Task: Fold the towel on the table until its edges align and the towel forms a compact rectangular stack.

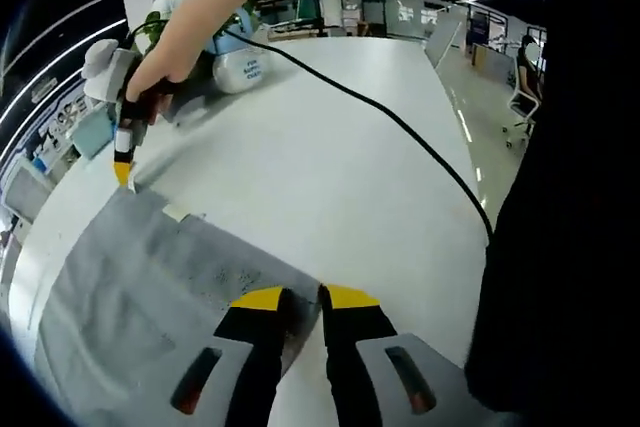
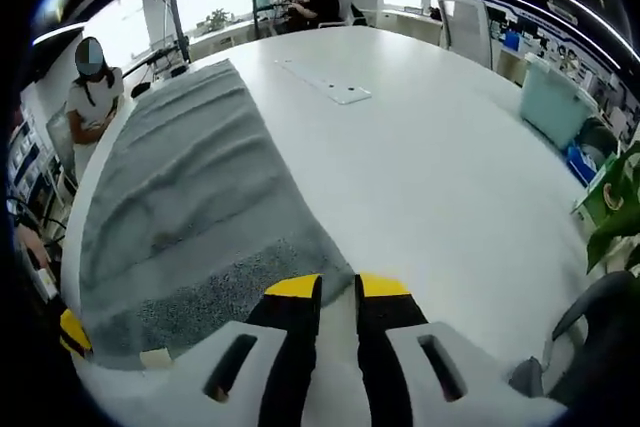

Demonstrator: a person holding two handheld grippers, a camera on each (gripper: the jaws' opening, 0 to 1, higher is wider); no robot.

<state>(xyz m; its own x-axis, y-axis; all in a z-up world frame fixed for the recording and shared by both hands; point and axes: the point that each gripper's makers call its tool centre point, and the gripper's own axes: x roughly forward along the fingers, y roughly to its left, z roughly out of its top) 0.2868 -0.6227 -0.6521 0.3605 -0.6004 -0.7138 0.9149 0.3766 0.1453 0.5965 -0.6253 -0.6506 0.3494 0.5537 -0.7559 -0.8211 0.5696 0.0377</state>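
A grey towel (image 1: 150, 287) lies flat on the white table (image 1: 330, 167). My left gripper (image 1: 304, 299) is shut on the towel's near corner, and the cloth shows in the narrow gap between its jaws. In the left gripper view a hand holds the right gripper (image 1: 123, 169) at the far end of the same edge, by a small pale tag (image 1: 176, 212). In the right gripper view the towel (image 2: 190, 207) stretches away, and my right gripper (image 2: 339, 287) is shut on its near corner. The left gripper's yellow tip (image 2: 72, 332) shows at the lower left.
A black cable (image 1: 400, 127) crosses the table. A white and blue object (image 1: 240, 72) and a plant stand behind the hand. The person's dark clothing (image 1: 570, 207) fills the right. A flat white plate (image 2: 330, 82) lies beyond the towel. A teal chair (image 2: 555, 102) and several people stand around the table.
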